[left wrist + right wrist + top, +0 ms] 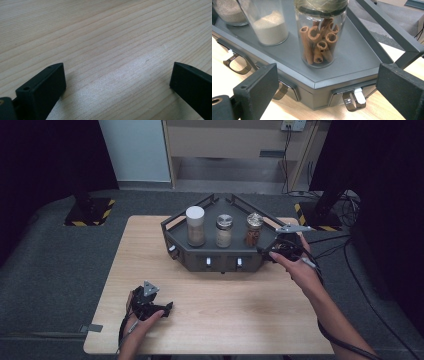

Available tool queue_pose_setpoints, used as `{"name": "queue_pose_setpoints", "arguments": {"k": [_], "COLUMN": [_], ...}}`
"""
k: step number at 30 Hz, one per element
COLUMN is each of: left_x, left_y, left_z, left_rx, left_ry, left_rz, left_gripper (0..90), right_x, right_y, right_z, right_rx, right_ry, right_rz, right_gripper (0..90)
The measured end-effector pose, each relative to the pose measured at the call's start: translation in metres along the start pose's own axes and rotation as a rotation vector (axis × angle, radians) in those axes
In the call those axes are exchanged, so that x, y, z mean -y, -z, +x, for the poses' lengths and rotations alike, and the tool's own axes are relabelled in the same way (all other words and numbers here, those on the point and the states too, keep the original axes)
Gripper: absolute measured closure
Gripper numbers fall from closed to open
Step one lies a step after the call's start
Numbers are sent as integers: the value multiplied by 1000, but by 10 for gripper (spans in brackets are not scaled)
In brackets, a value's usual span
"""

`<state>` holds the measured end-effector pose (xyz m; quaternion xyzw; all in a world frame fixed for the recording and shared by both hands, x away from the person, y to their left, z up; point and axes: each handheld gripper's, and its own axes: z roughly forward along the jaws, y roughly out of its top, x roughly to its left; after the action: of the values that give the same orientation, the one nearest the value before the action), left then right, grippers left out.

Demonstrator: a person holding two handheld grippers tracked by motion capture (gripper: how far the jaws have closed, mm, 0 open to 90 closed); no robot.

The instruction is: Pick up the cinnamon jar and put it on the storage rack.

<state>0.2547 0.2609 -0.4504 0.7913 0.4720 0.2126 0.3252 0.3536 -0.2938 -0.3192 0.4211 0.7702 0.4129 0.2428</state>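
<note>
Overhead, a grey rack [220,257] with a raised rail sits on the far middle of the wooden desk [210,315]. Three jars stand in a row on the rack: a white-lidded jar [195,226] at its left end, a metal-lidded jar of pale powder [224,231] in its middle, and a cinnamon jar [253,229] at its right end. The right tool [276,251] is held at the rack's right front corner, close to that corner; whether it touches is unclear from here. The left tool [161,308] lies on the desk well in front of the rack's left end, gripped by the person's hand [136,322].

Next, the left gripper view: the left tool [117,75] has its jaws spread wide over bare desk [105,37], with nothing between them.

Lastly, the right gripper view: the right tool [327,82] has its jaws spread wide on either side of the rack's [352,62] corner, gripping nothing. Just beyond that corner stands the cinnamon jar [320,37], its sticks upright inside. To its left is the powder jar [268,22]. Small metal drawer pulls [352,101] hang from the rack's front below the corner.
</note>
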Motion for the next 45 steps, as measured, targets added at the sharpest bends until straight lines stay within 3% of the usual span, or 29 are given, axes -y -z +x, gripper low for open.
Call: {"name": "queue_pose_setpoints", "arguments": {"k": [45], "left_x": [0], "left_y": [0], "left_z": [0], "left_rx": [0], "left_ry": [0], "left_rz": [0], "left_gripper": [0], "right_x": [40], "right_y": [21], "right_z": [5], "right_rx": [-24], "right_ry": [-13], "right_rz": [-23], "right_gripper": [48]}}
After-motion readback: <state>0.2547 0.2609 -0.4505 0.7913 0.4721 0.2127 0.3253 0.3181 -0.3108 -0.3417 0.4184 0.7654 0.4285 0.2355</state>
